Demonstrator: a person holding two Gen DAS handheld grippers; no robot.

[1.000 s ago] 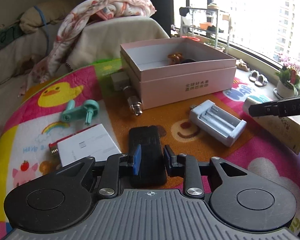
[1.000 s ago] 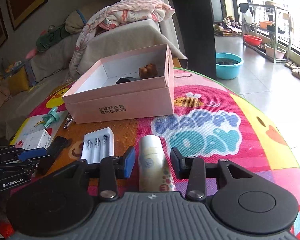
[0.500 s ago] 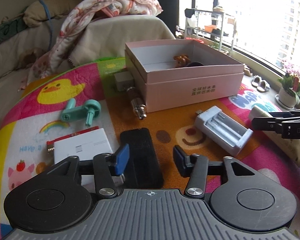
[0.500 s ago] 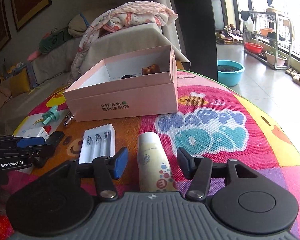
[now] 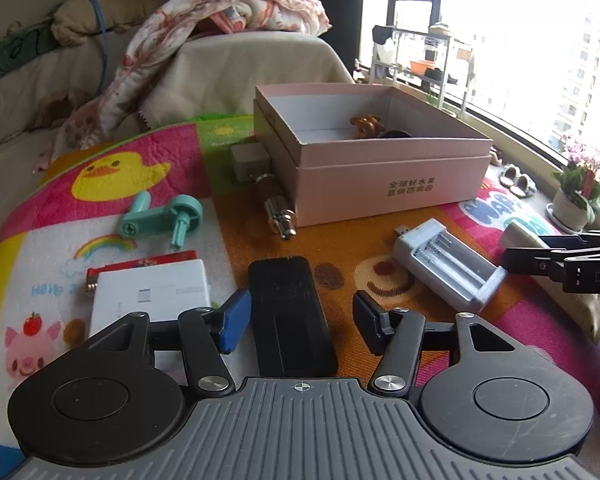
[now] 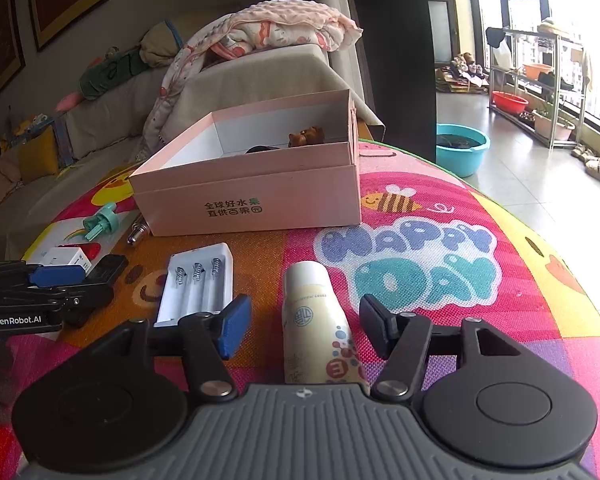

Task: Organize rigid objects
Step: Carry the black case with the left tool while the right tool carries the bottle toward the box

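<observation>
A pink open box [image 5: 384, 184] [image 6: 256, 196] stands on the colourful mat and holds a small brown toy [image 5: 366, 125] and a dark object. My left gripper [image 5: 302, 320] is open, its fingers on either side of a flat black device [image 5: 288, 312] lying on the mat. My right gripper [image 6: 304, 326] is open around a cream tube [image 6: 316, 324] lying on the mat. A white battery charger [image 5: 448, 264] [image 6: 198, 284] lies between the two grippers.
A teal plastic part [image 5: 164, 216], a white box [image 5: 148, 296] on a red item, a metal cylinder [image 5: 278, 208] and a small grey cube [image 5: 248, 160] lie left of the pink box. A covered sofa and blanket stand behind the mat.
Both grippers have opened wider: the left one let go of the black device, the right one spread around the cream tube. Both pulled back slightly.
</observation>
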